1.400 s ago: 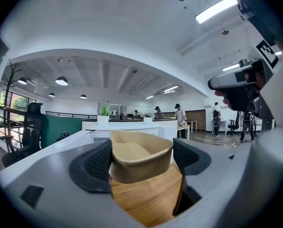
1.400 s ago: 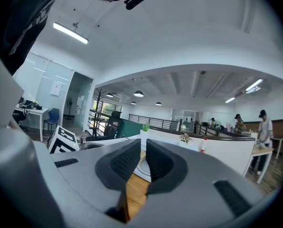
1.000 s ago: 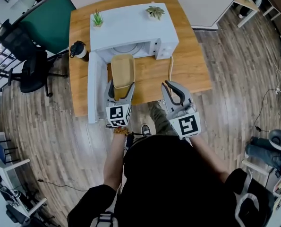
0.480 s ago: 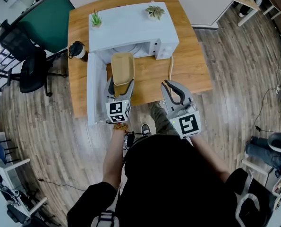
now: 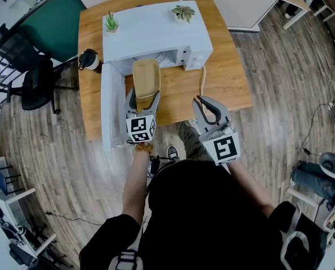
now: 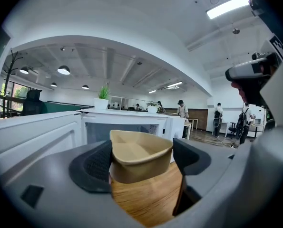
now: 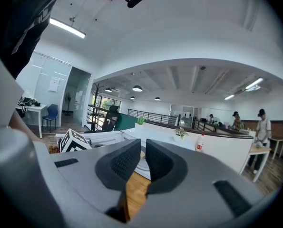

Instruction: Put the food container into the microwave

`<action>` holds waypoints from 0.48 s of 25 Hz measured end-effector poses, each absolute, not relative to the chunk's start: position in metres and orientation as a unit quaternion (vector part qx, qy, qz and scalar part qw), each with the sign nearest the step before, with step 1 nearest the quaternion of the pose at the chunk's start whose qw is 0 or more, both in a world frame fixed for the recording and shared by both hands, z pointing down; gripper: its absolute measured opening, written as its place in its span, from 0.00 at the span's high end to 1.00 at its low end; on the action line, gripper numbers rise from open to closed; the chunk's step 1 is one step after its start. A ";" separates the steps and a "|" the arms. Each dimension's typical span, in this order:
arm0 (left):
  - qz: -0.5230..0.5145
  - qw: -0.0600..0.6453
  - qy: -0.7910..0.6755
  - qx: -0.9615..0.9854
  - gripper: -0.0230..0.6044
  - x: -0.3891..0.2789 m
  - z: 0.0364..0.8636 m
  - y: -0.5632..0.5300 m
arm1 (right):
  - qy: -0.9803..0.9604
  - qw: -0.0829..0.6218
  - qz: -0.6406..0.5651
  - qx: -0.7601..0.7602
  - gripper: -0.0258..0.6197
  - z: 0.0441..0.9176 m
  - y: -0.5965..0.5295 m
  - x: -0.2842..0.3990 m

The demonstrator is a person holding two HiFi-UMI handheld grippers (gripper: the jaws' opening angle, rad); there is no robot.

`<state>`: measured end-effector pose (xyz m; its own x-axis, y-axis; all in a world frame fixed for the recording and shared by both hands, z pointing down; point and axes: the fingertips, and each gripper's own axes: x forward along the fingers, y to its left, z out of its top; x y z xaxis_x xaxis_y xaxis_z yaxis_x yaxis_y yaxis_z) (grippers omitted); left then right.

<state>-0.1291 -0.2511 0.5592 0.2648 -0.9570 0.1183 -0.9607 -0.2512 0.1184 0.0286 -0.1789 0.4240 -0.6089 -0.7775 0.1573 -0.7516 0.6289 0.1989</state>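
Note:
The tan food container (image 5: 146, 75) is held over the wooden table (image 5: 226, 86), its far end at the mouth of the white microwave (image 5: 156, 30). My left gripper (image 5: 144, 98) is shut on its near end. In the left gripper view the container (image 6: 140, 151) sits between the two dark pads of my left gripper (image 6: 142, 163), with the microwave cavity (image 6: 124, 129) straight ahead. The microwave door (image 5: 107, 108) hangs open to the left. My right gripper (image 5: 201, 102) hovers at the table's front edge, shut and empty; in its own view the right gripper (image 7: 144, 161) has its pads nearly touching.
Two small potted plants (image 5: 111, 22) (image 5: 183, 13) stand on the microwave's top. A dark flask (image 5: 88, 59) sits left of it, and a pale cable (image 5: 202, 80) runs down its right side. Black office chairs (image 5: 32, 77) stand beyond the table's left edge.
My left gripper has carried the container a little forward, toward the microwave opening. My right gripper has stayed where it was.

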 end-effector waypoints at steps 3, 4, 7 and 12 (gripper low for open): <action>0.012 0.087 -0.606 0.791 0.26 -0.127 0.562 -0.254 | -0.895 0.116 -0.055 0.428 0.92 0.425 -0.183 0.029; 0.012 0.088 -0.606 0.790 0.26 -0.127 0.564 -0.255 | -0.895 0.115 -0.055 0.427 0.92 0.426 -0.184 0.029; 0.012 0.092 -0.607 0.789 0.26 -0.126 0.567 -0.260 | -0.895 0.114 -0.055 0.427 0.92 0.426 -0.188 0.030; 0.012 0.095 -0.607 0.789 0.26 -0.125 0.570 -0.269 | -0.895 0.118 -0.053 0.428 0.92 0.428 -0.196 0.030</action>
<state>-0.1253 -0.2685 0.5704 0.2630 -0.9553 0.1348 -0.9600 -0.2453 0.1347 0.0305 -0.1962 0.4282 -0.6063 -0.7777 0.1659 -0.7524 0.6286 0.1969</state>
